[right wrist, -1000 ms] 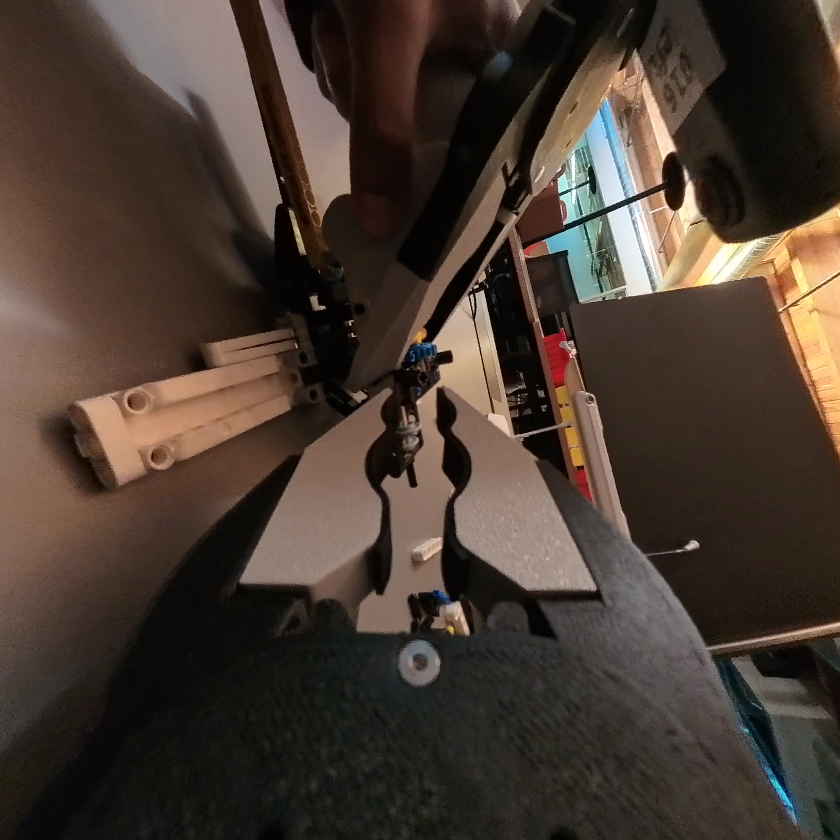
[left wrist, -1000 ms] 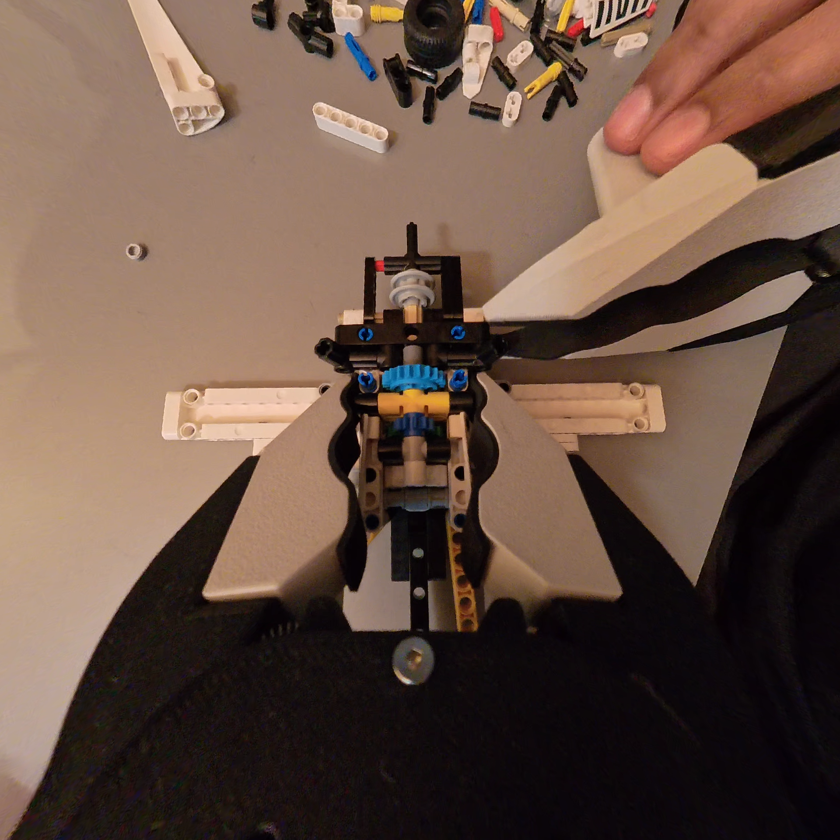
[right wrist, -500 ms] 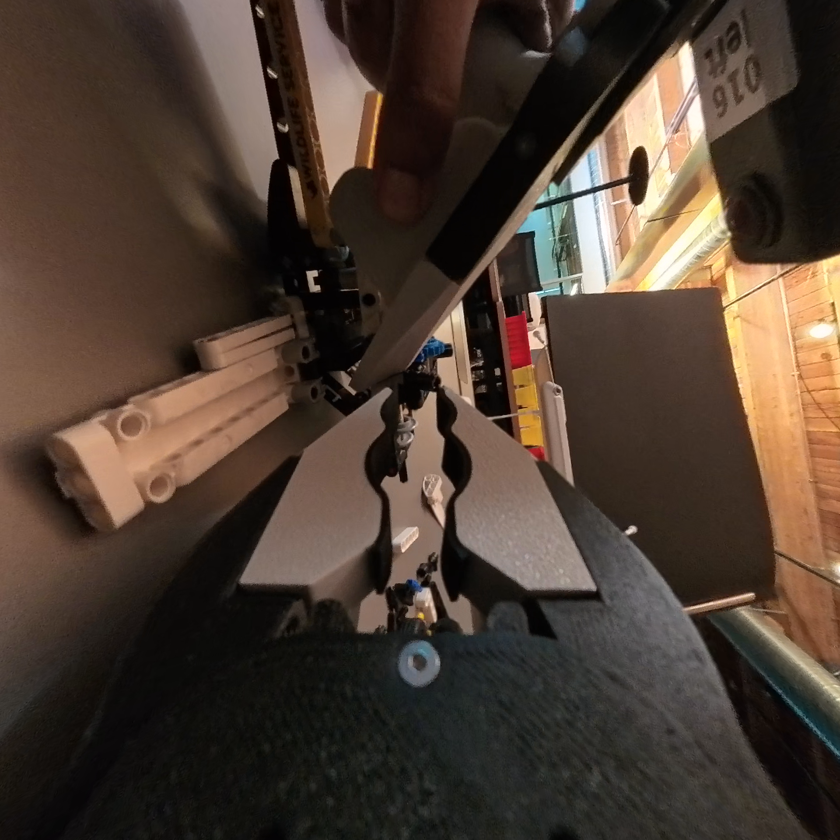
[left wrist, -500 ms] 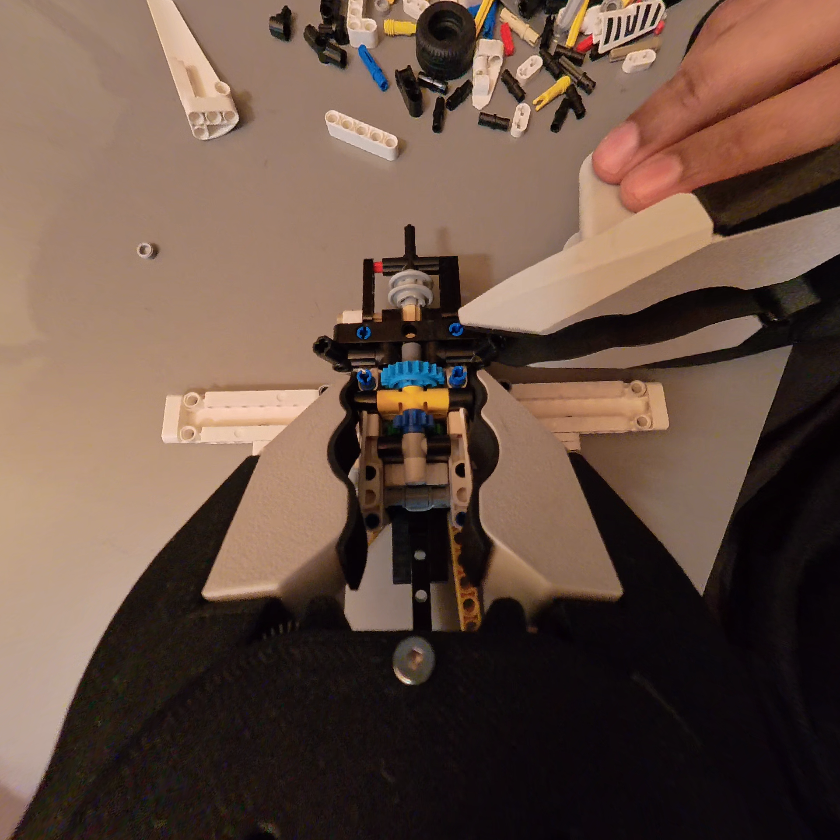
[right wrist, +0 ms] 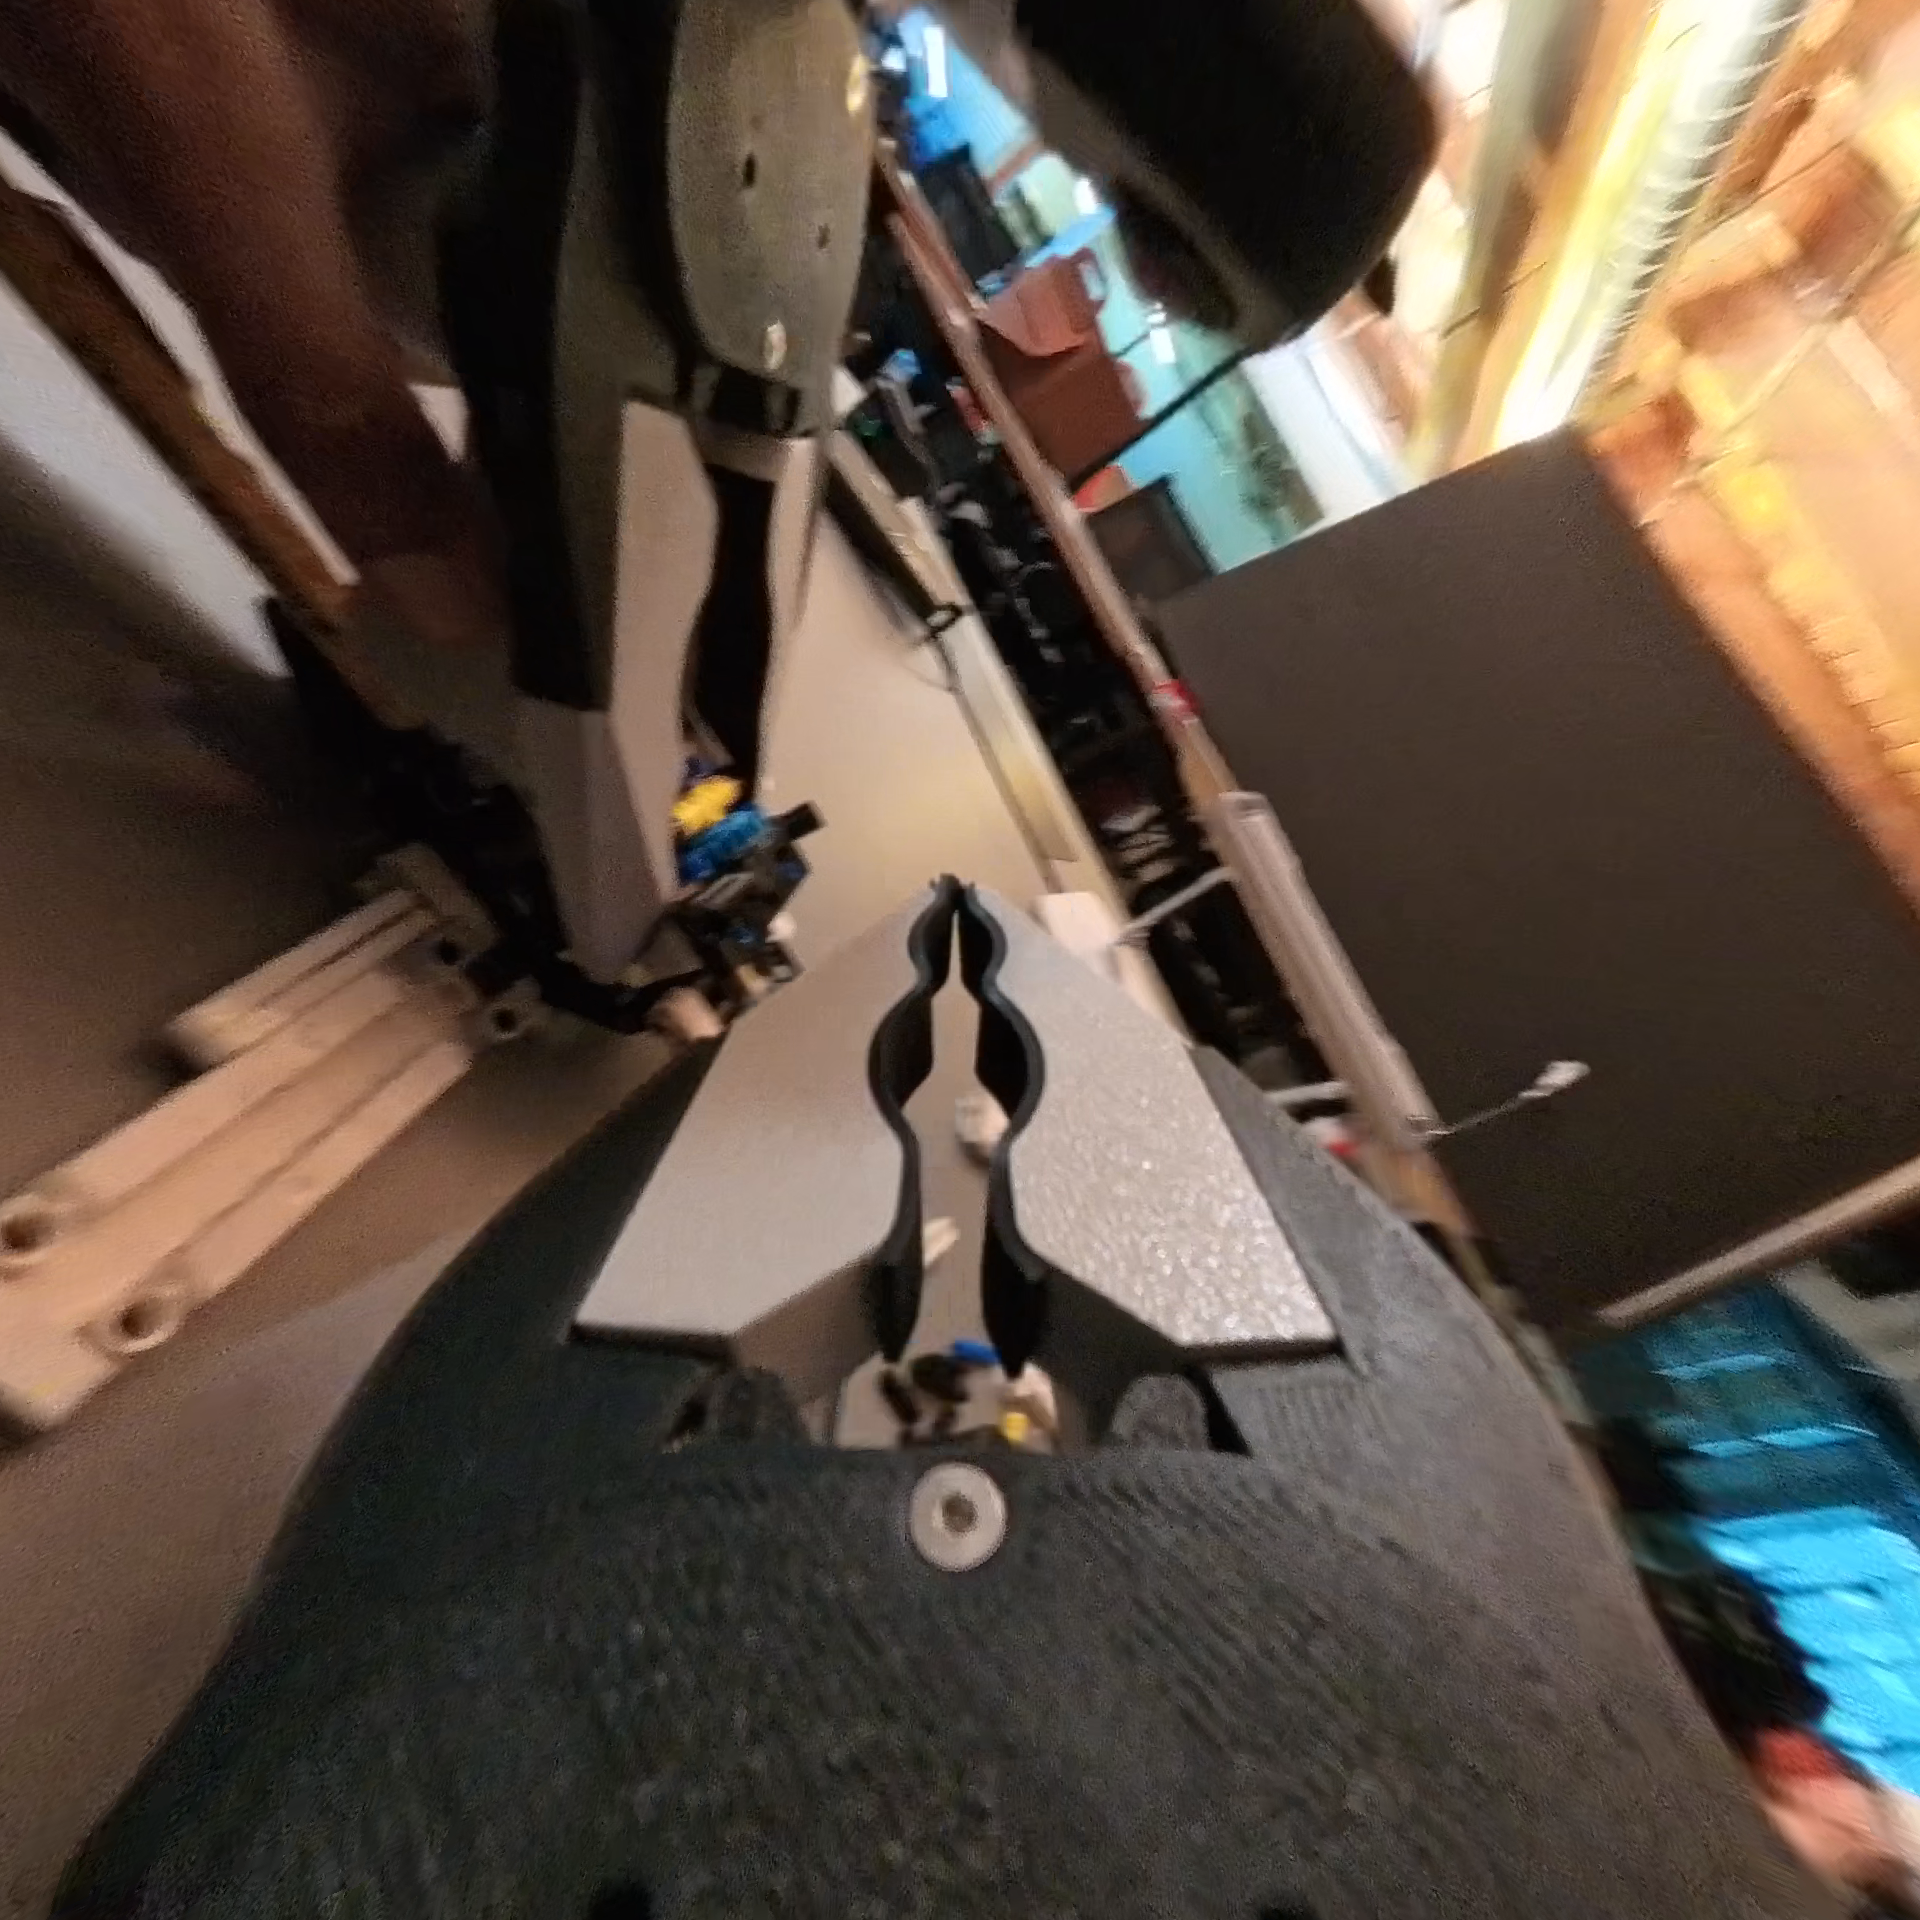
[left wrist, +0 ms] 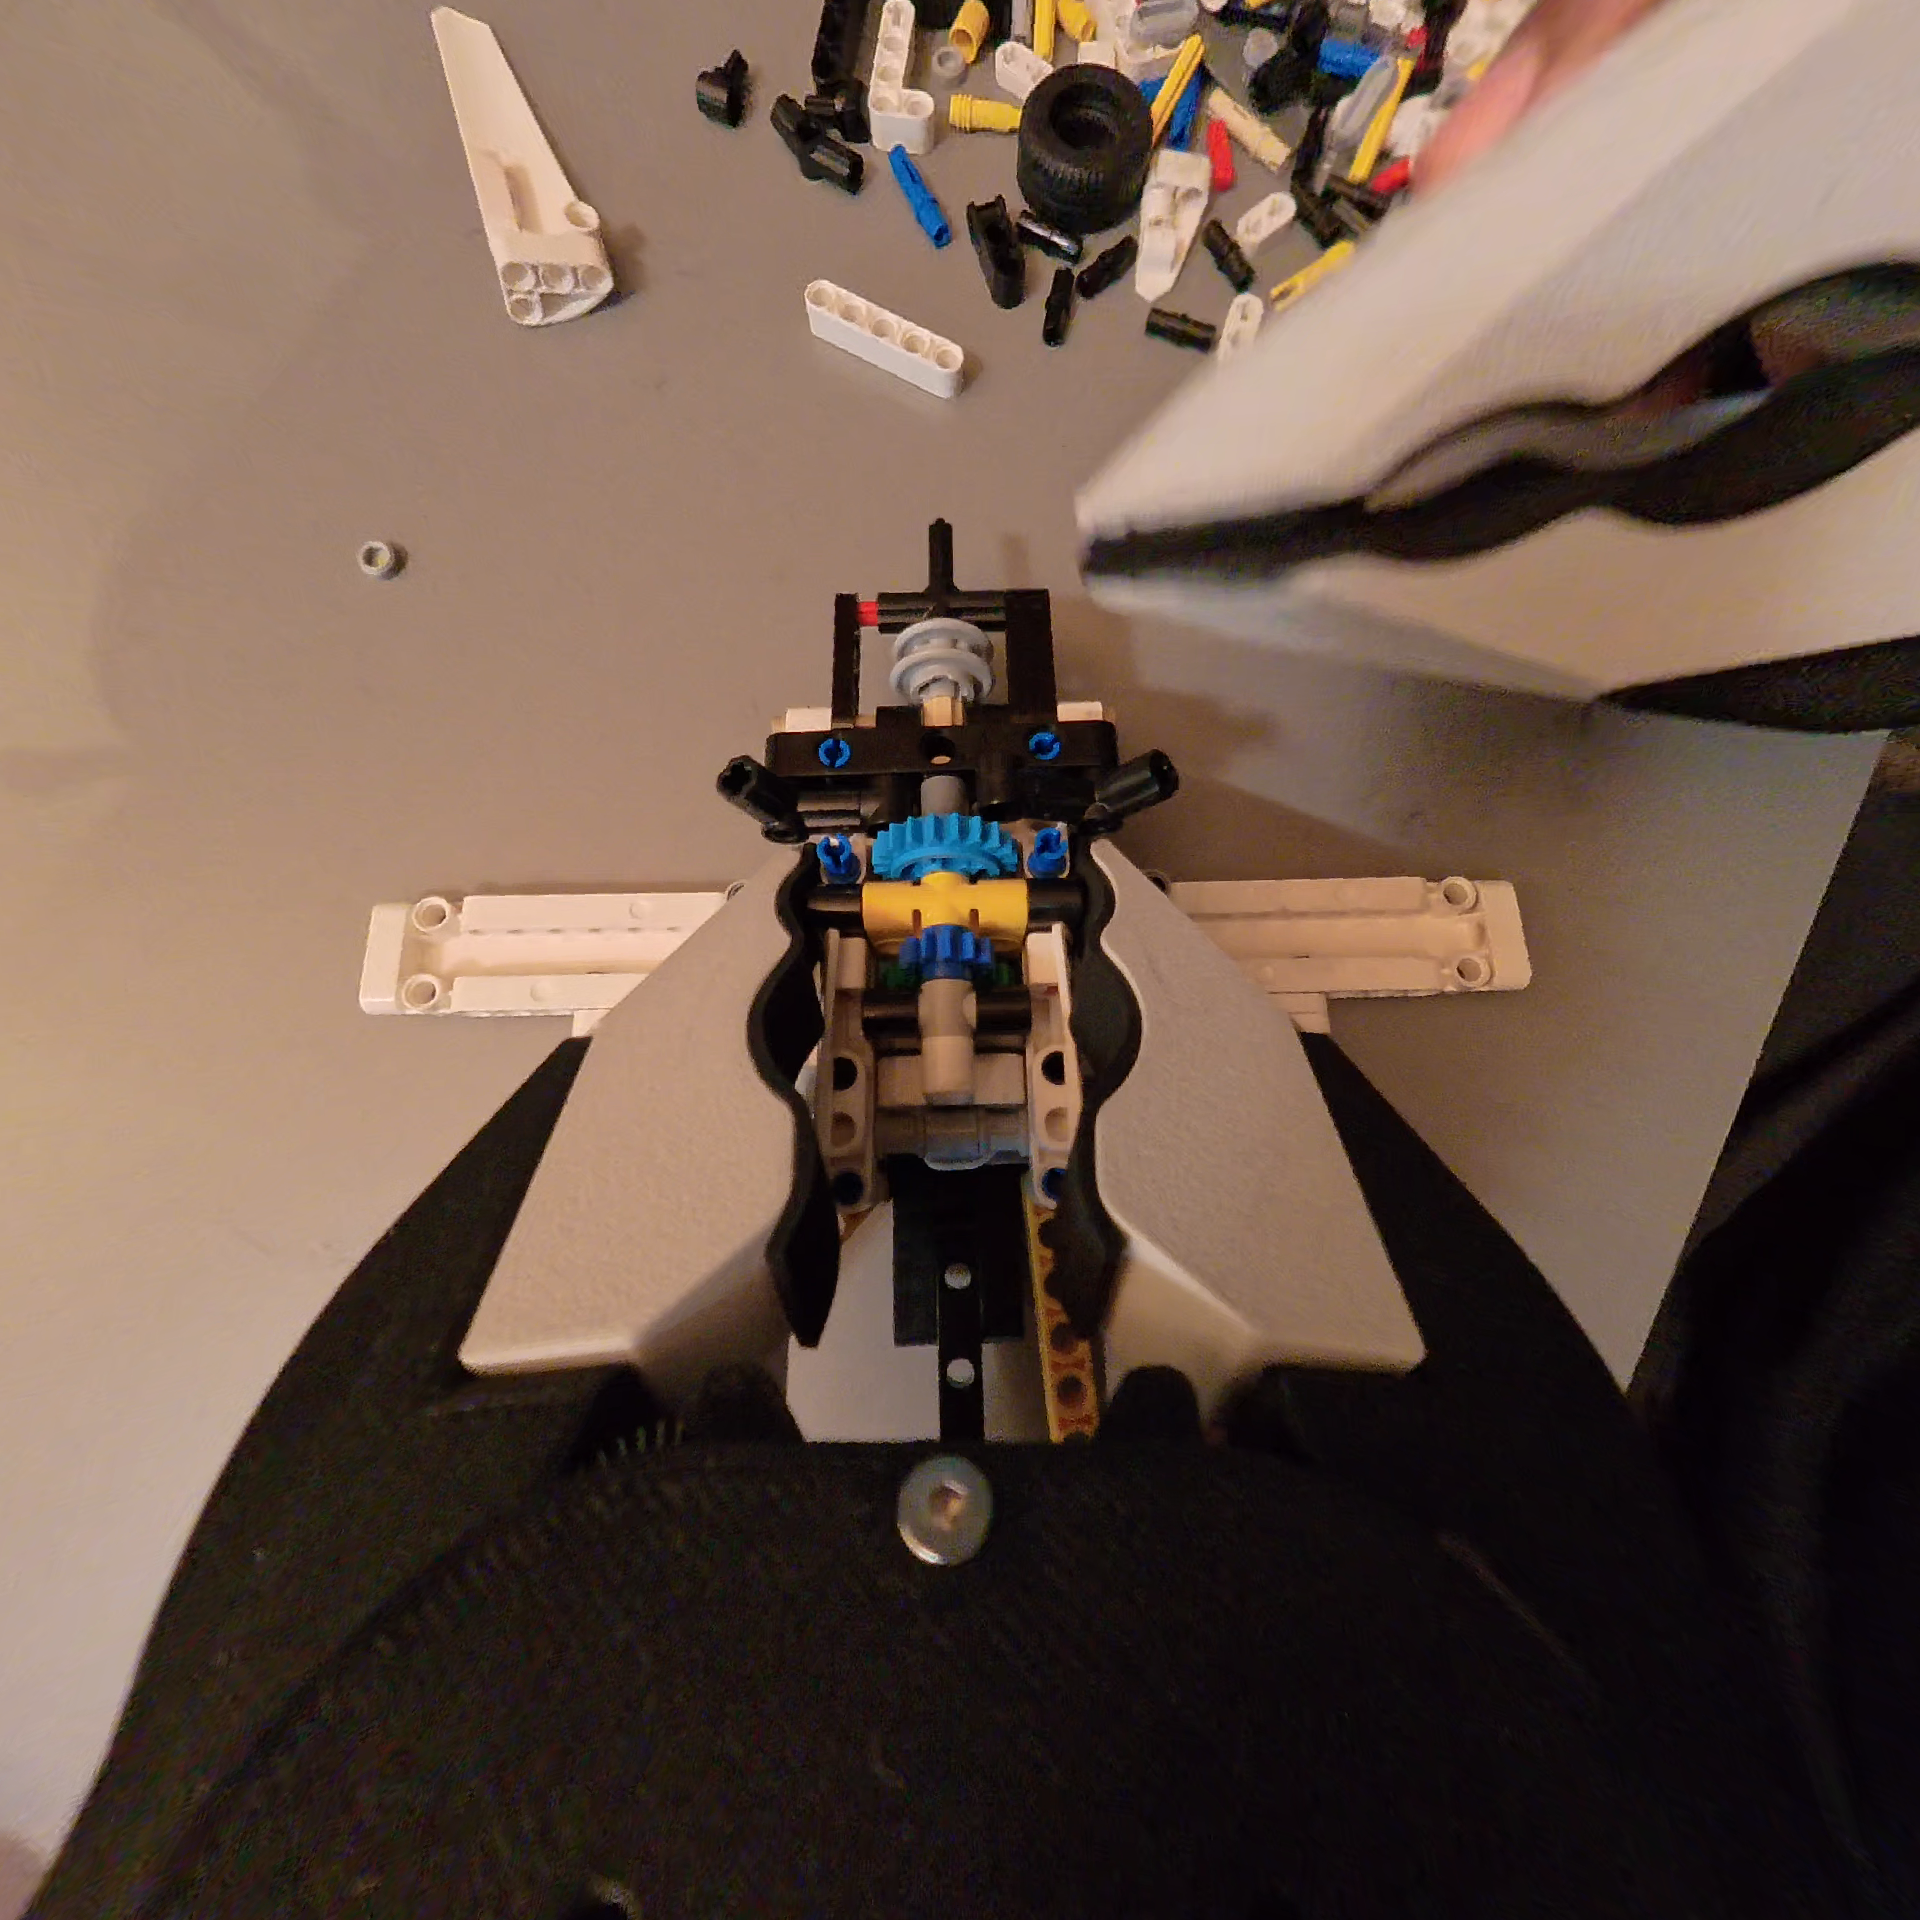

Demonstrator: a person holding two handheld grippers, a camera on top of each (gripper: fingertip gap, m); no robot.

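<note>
1. The left gripper [left wrist: 951,883] had its jaws clamped on the toy-brick gearbox assembly [left wrist: 940,935], black pads pressing the frame on both sides where the yellow connector [left wrist: 943,906] sat.
2. The assembly's long axis ran straight ahead along the fingers; its black front frame [left wrist: 940,665] and stub axle stuck out beyond the fingertips.
3. White beams [left wrist: 520,951] crossed beneath it, reaching out to either side of the jaws flat on the grey table [left wrist: 312,727].
4. The right gripper [right wrist: 954,891] showed its jaws closed, tips meeting with nothing seen between them.
5. In the left wrist view that right gripper [left wrist: 1091,556] hung ahead and to the right of the left jaws, near the front frame but apart from it, tip aimed leftward toward it.
6. From the right jaws, the held assembly [right wrist: 727,831] lay just to the left of the fingertips.
7. Far ahead of the left jaws lay the loose parts pile [left wrist: 1143,135], a black tyre [left wrist: 1086,140] in it, a white perforated beam [left wrist: 883,338] on its near side, and a white tapered panel [left wrist: 520,177] off to the left.
8. A small grey bushing [left wrist: 380,559] sat alone, ahead-left.
</note>
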